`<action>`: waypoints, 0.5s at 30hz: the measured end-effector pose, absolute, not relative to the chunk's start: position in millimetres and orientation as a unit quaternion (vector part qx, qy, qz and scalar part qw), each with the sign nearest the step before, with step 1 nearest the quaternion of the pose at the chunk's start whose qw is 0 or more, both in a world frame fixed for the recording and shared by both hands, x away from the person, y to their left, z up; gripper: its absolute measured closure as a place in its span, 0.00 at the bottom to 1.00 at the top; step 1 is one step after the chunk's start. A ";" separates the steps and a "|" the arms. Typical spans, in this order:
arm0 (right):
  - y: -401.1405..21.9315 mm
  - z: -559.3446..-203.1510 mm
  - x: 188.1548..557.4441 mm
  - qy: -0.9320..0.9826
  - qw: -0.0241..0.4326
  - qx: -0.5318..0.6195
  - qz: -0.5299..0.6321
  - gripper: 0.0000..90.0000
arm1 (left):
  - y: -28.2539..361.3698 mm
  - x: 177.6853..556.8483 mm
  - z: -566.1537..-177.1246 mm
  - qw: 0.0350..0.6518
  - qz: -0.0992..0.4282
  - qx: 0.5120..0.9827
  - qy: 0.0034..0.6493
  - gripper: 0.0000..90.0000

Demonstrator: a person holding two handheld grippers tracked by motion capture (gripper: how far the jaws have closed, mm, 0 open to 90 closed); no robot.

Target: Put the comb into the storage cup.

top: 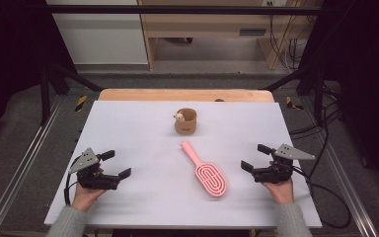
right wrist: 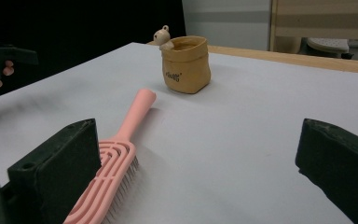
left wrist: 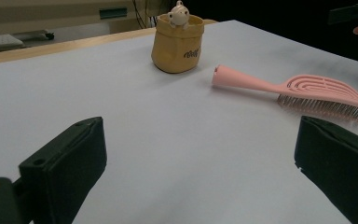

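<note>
pink brush (top: 206, 170) before tan pot (top: 186, 121)

The worktop (top: 128, 128) is a pale lavender-grey sheet with a strip of bare wood along its far edge. A pink hairbrush (top: 205, 170) lies flat on it between the left gripper (top: 113, 165) and the right gripper (top: 256, 158), nearer the right one, bristles seemingly down. Beyond its handle stands a small tan pot (top: 186, 121), upright, a little figure at its rim.
</note>
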State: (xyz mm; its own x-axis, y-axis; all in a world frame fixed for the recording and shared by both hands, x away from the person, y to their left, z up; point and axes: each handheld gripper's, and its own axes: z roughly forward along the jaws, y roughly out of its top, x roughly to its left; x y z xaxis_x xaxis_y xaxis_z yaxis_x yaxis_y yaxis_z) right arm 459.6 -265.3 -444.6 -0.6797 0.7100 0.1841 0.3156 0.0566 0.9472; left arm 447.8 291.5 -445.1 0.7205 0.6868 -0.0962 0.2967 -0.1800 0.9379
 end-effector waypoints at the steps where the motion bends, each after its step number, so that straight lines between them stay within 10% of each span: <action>1: -265.3 -444.5 459.6 0.707 0.169 0.363 0.584 0.00 | 291.8 447.9 -445.1 0.550 0.177 0.747 0.330 0.03; 15: -261.1 -441.0 460.4 0.718 0.171 0.361 0.570 0.00 | 291.3 448.2 -446.1 0.547 0.174 0.750 0.329 0.03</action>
State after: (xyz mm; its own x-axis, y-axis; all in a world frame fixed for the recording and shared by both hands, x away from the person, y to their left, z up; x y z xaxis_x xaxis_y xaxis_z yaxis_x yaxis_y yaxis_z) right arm 460.4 -261.1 -441.0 -0.6808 0.7133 0.1664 0.3237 0.0892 0.9419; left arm 448.2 291.3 -446.1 0.7225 0.6843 -0.0990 0.3029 -0.1845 0.9350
